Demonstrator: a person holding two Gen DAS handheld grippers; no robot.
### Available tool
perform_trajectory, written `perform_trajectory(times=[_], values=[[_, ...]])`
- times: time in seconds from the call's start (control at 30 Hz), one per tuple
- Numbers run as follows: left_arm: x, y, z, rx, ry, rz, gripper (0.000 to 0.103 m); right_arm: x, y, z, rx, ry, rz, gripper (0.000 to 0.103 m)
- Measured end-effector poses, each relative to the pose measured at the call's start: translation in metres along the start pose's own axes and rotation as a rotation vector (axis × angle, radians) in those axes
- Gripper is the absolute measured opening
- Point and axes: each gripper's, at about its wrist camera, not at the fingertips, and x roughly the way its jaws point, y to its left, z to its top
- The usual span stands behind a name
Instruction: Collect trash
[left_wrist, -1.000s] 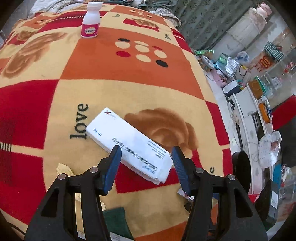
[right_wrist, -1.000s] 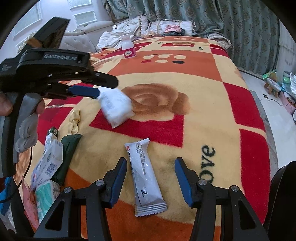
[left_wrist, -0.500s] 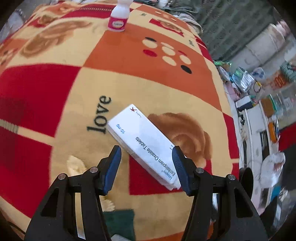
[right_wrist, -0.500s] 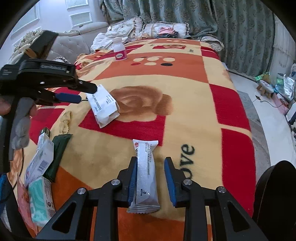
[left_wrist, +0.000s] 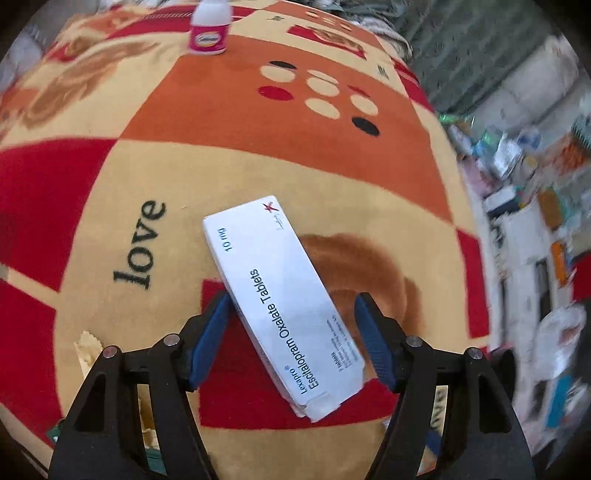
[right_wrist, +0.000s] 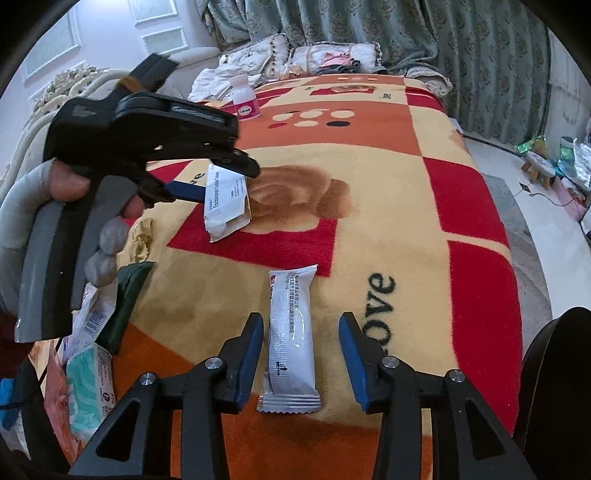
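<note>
2 grippers poised over trash on a patterned blanket.

Left wrist view: the left gripper (left_wrist: 291, 321) has its jaws spread wide around the white tablet box (left_wrist: 280, 299) at lower center, holding nothing; a pink-labelled bottle (left_wrist: 208, 31) stands at top. Right wrist view: the right gripper (right_wrist: 301, 354) has jaws open either side of a white sachet (right_wrist: 291, 339) at bottom center, ungripped, on the blanket (right_wrist: 388, 184).

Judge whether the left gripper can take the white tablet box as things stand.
Probably yes: the left gripper is open, its fingers straddle the white tablet box on the blanket, and nothing lies between them.
</note>
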Motion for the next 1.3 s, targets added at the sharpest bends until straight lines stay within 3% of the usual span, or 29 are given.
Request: perform_trajectory(times=[0.1, 0.17, 0.27, 0.57, 0.7, 0.8, 0.9, 1.03, 1.3], values=[[0.000, -0.009, -0.008, 0.097, 0.003, 0.010, 0.064, 0.000, 0.001, -0.001, -0.008, -0.005, -0.010, 0.038], [-0.002, -0.008, -0.013, 0.120, 0.011, -0.006, 0.056, -0.001, -0.001, 0.000, -0.002, -0.004, -0.019, 0.026], [-0.012, -0.005, -0.019, 0.135, 0.025, -0.041, 0.051, -0.006, -0.002, 0.001, 0.008, -0.011, -0.009, 0.020], [-0.059, -0.005, -0.032, 0.180, -0.009, -0.110, 0.050, -0.032, 0.001, 0.007, -0.007, -0.060, -0.016, 0.019], [-0.071, -0.006, -0.032, 0.178, -0.012, -0.124, 0.051, -0.027, 0.001, 0.003, -0.005, -0.024, -0.011, 0.019], [-0.081, -0.005, -0.032, 0.182, -0.016, -0.131, 0.051, -0.017, 0.003, -0.001, 0.007, 0.012, -0.011, 0.034], [-0.092, -0.003, -0.034, 0.187, -0.025, -0.139, 0.051, -0.007, 0.006, -0.001, -0.009, 0.035, -0.014, 0.034], [-0.103, -0.006, -0.038, 0.196, -0.025, -0.155, 0.051, 0.002, 0.012, 0.001, -0.050, 0.040, -0.050, 0.021], [-0.117, -0.036, -0.059, 0.260, -0.026, -0.195, 0.051, -0.034, 0.001, 0.000, -0.018, -0.020, -0.047, 0.018]])
